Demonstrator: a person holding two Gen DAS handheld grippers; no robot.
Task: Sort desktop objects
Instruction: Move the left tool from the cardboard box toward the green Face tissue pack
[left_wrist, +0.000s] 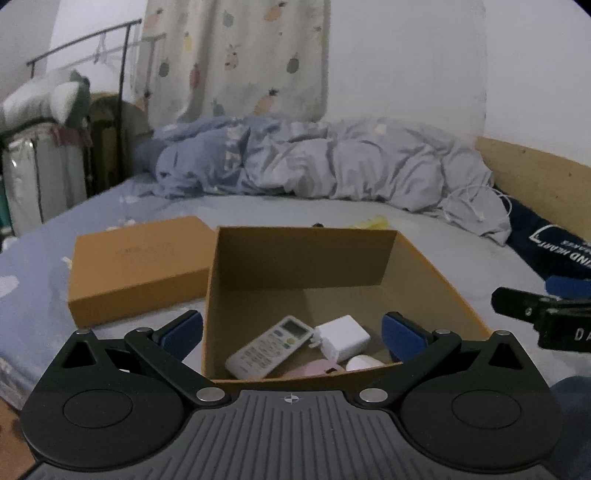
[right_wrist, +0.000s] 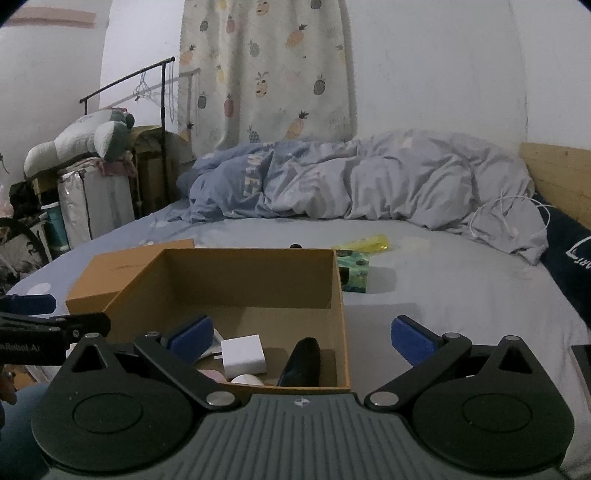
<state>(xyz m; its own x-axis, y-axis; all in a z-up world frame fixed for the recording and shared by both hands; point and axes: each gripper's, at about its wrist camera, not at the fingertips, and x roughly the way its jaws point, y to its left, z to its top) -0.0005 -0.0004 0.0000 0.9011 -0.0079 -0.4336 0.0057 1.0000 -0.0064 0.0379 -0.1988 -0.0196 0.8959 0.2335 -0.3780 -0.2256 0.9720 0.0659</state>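
Observation:
An open brown cardboard box (left_wrist: 424, 266) stands on the bed. In it lie a white remote control (left_wrist: 269, 347), a white charger (left_wrist: 343, 336), a pink item (left_wrist: 314, 367) and a small white round item (left_wrist: 364, 362). The right wrist view shows the box (right_wrist: 341, 314) with the charger (right_wrist: 243, 356) and a black object (right_wrist: 301, 363). My left gripper (left_wrist: 291, 336) is open and empty at the box's near edge. My right gripper (right_wrist: 301, 338) is open and empty over the box's near right corner. A green packet (right_wrist: 354, 273) and a yellow item (right_wrist: 365, 243) lie behind the box.
The box lid (left_wrist: 136, 266) lies left of the box. A crumpled blue duvet (left_wrist: 314, 162) fills the back of the bed. A dark pillow (right_wrist: 569, 258), a white cable (right_wrist: 509, 218) and a wooden headboard (right_wrist: 557, 173) are at the right. A clothes rack (right_wrist: 162, 96) stands at left.

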